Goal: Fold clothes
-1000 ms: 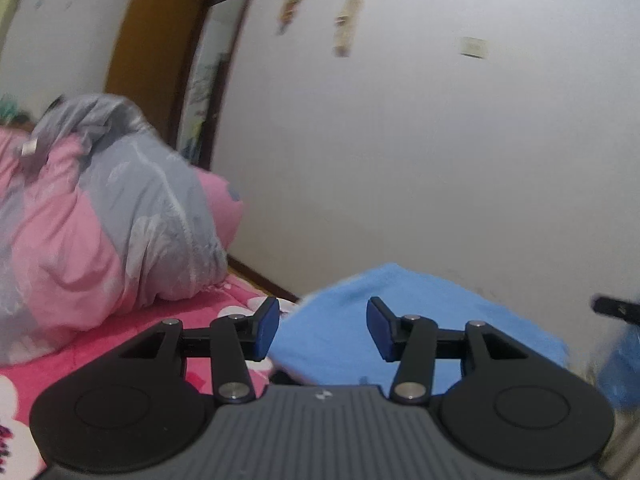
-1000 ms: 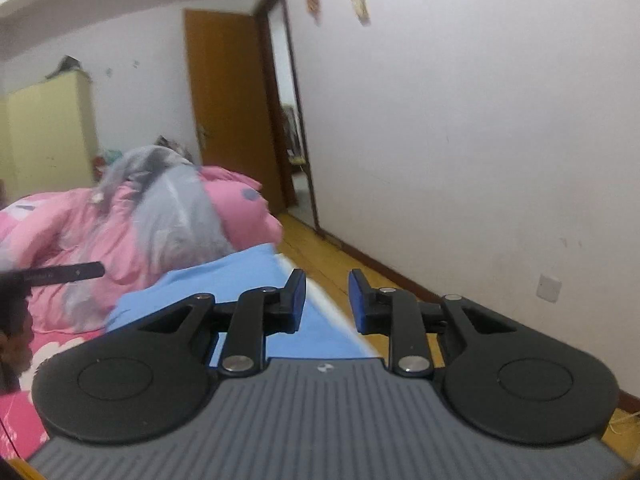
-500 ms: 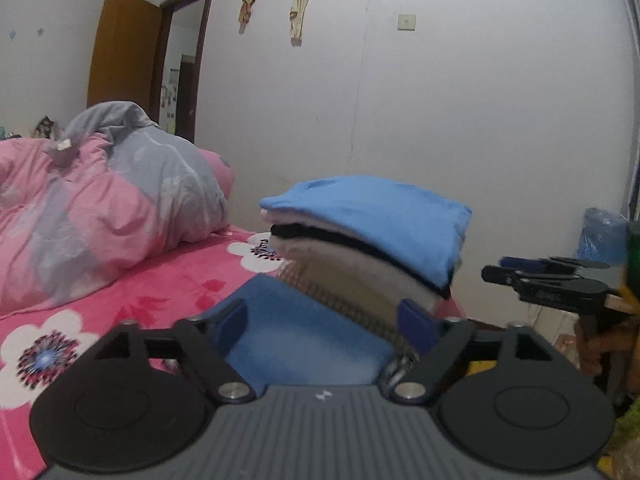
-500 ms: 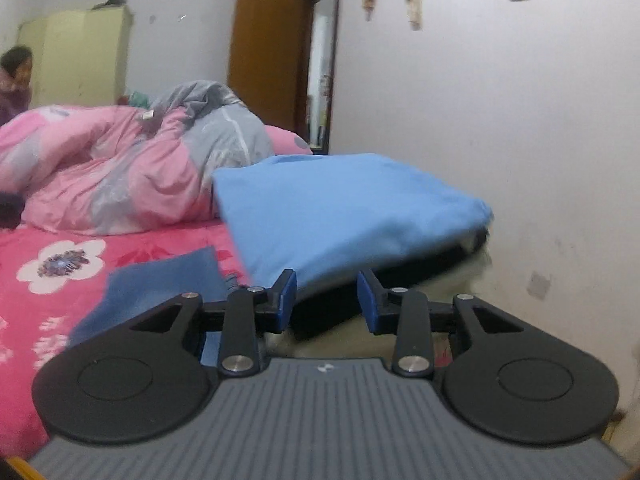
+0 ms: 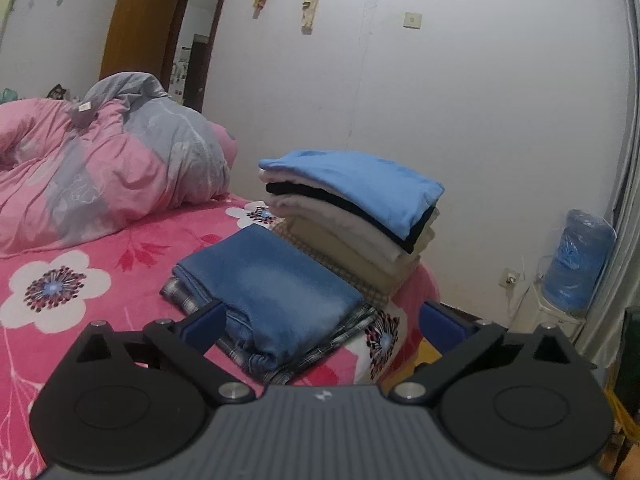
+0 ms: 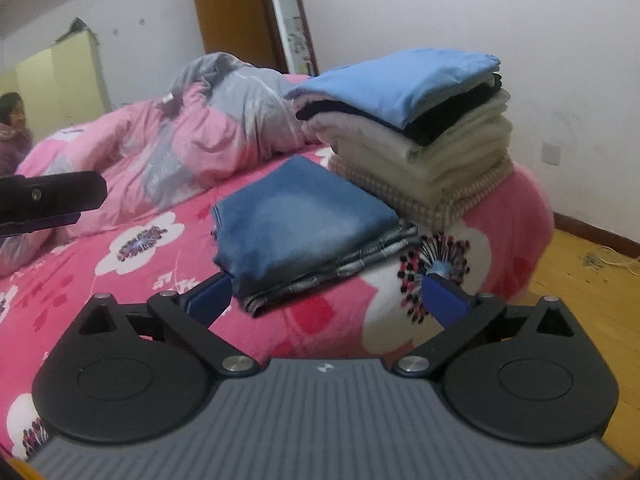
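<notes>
left wrist view: your left gripper and right gripper hang spread wide, holding nothing; folded jeans lie beside the tall folded stack at the bed's corner, likely sorted by kind.

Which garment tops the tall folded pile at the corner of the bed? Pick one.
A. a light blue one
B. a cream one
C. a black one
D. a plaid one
A: the light blue garment lies uppermost, with the black layer under it.
</notes>
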